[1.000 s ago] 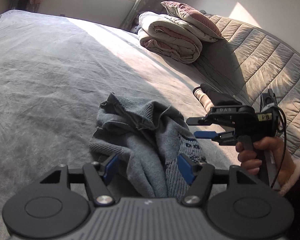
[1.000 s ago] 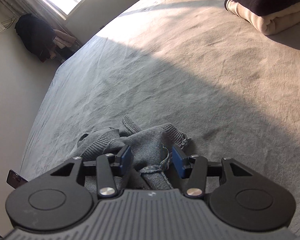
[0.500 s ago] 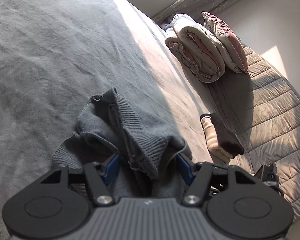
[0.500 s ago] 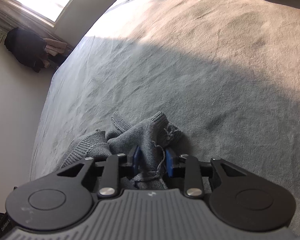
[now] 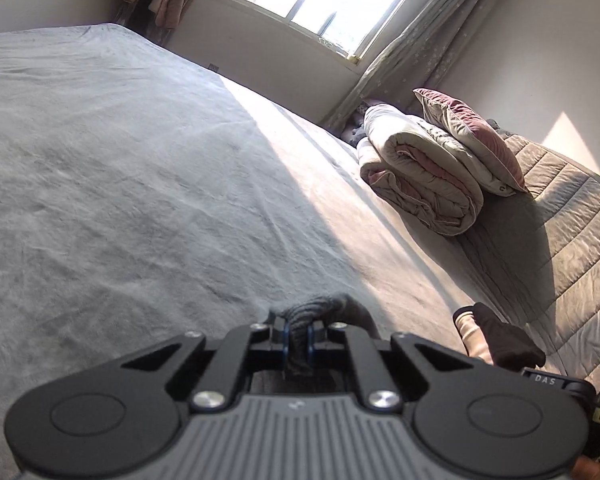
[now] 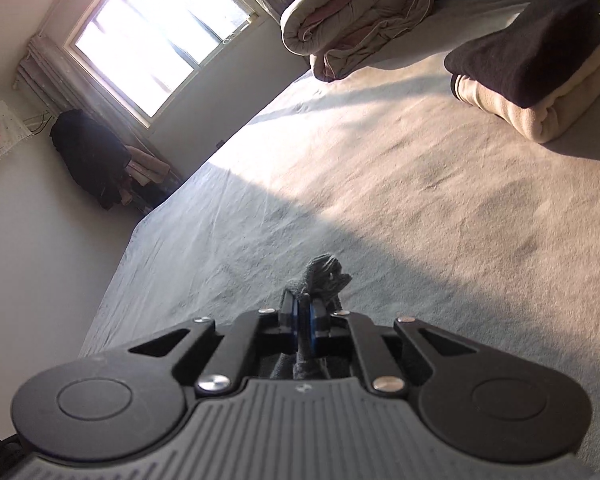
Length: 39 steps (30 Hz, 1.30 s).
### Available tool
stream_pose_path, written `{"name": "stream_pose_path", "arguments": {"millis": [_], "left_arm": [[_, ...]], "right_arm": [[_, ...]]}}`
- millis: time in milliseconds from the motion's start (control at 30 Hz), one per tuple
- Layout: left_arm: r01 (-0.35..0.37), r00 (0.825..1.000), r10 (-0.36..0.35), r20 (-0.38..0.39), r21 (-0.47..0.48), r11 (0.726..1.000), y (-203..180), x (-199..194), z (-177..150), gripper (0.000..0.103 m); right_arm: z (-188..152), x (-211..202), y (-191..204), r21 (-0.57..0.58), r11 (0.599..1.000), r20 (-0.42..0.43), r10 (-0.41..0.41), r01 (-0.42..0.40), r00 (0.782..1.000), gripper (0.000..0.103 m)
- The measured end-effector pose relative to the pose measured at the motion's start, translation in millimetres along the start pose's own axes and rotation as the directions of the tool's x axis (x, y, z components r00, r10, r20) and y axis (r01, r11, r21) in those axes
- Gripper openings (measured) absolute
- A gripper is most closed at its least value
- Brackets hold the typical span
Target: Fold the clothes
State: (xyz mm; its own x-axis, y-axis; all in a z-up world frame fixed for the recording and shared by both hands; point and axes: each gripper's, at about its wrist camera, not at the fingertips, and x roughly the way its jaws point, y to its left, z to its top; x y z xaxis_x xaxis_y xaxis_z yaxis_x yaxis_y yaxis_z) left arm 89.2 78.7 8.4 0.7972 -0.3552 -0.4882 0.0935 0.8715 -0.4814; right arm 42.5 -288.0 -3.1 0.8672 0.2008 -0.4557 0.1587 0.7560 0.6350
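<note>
A grey knitted sweater [image 5: 320,305] is bunched between the blue pads of my left gripper [image 5: 298,330]. Its jaws are closing and the pads press on the knit. Only a ribbed fold pokes out in front of the fingers; the rest of the garment is hidden beneath the gripper body. In the right wrist view my right gripper [image 6: 304,314] is likewise closing, its pads pinching a frayed edge of the same grey sweater [image 6: 325,272], held above the grey bed sheet [image 6: 420,208].
The wide bed [image 5: 120,180] stretches ahead, half in sunlight. A rolled duvet [image 5: 420,176] with a pillow [image 5: 468,136] lies at the headboard. A folded dark and cream stack [image 6: 532,64] sits on the right. Dark clothes [image 6: 88,156] hang by the window.
Both grippers closed on the sweater and lifted it off the bed. The crumpled heap that lay in front of the fingers has dropped out of sight, and both views tilted up toward the window.
</note>
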Motion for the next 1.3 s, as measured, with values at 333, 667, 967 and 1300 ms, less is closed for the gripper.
{"name": "stream_pose_path", "arguments": {"millis": [333, 667, 967, 1300], "left_arm": [[-0.171, 0.985, 0.169, 0.045, 0.023, 0.985, 46, 5, 20, 0.006], [-0.140, 0.989, 0.138, 0.054, 0.041, 0.989, 39, 11, 11, 0.006], [-0.098, 0.995, 0.097, 0.035, 0.013, 0.995, 6, 47, 43, 0.005], [-0.125, 0.991, 0.122, 0.059, 0.059, 0.990, -37, 114, 91, 0.005]], "right_arm": [[28, -3, -15, -0.087, 0.992, 0.158, -0.076, 0.090, 0.985, 0.007], [35, -15, -25, -0.095, 0.982, 0.201, -0.143, 0.164, 0.969, 0.007], [44, -23, -42, -0.056, 0.981, 0.235, -0.166, 0.184, 0.958, 0.007], [46, -6, -48, -0.053, 0.983, 0.237, -0.156, 0.173, 0.959, 0.007]]}}
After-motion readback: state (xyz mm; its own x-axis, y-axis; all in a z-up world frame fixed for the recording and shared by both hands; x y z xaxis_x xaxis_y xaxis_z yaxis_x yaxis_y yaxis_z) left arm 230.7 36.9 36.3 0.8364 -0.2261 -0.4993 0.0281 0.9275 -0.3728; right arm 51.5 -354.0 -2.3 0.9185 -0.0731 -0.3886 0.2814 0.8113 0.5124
